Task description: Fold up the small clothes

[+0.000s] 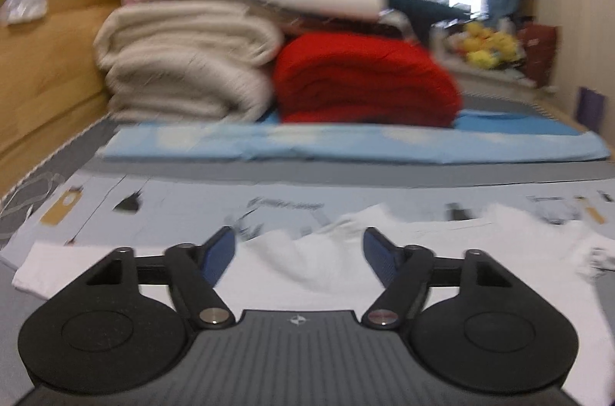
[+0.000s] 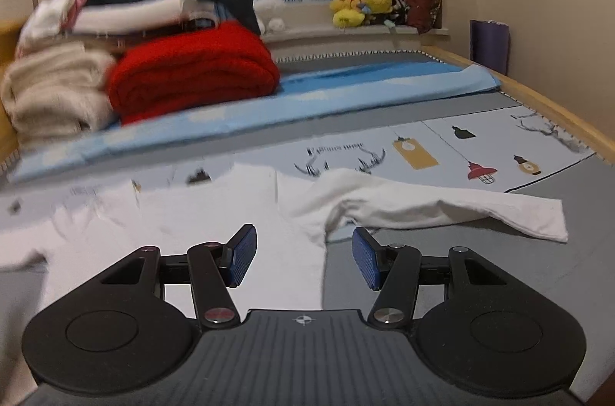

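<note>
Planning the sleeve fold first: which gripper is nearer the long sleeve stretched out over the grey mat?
Right. The right gripper hangs open just short of where the sleeve joins the shirt. The left gripper is open over the shirt's other half, with that sleeve out of its view.

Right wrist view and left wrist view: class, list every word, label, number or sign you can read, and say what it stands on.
None can be read.
Dark line of lettering on the pale blue printed mat, above the antler drawings: too blurred to read.
Same lettering in the left wrist view: blurred.
White long-sleeved shirt: no print visible.
</note>
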